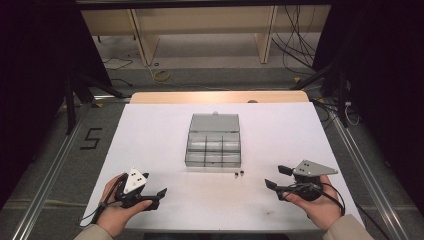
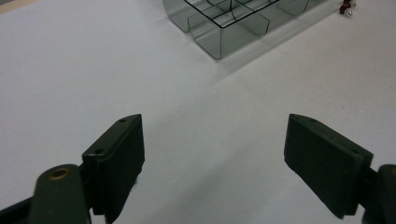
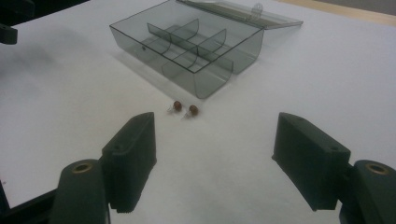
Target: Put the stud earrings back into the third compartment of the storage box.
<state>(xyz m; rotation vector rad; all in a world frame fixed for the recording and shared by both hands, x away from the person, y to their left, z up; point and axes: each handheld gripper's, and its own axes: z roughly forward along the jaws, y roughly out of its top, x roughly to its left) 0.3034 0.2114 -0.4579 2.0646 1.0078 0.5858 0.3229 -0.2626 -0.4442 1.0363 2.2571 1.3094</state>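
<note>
Both the left gripper and the right gripper gaped wide, holding nothing. Two small red beads lay on the white worktop just beside the open compartment box.

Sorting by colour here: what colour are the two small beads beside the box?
Reddish brown beads, clearest in the right gripper view.

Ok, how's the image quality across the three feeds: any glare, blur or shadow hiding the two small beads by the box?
High view: even light, dark surroundings, the beads tiny specks. Right gripper view: beads fairly sharp, soft shadow beside the clear box, the right gripper slightly blurred up close. Left gripper view: beads at the top edge, soft; the left gripper blurry, no glare.
</note>
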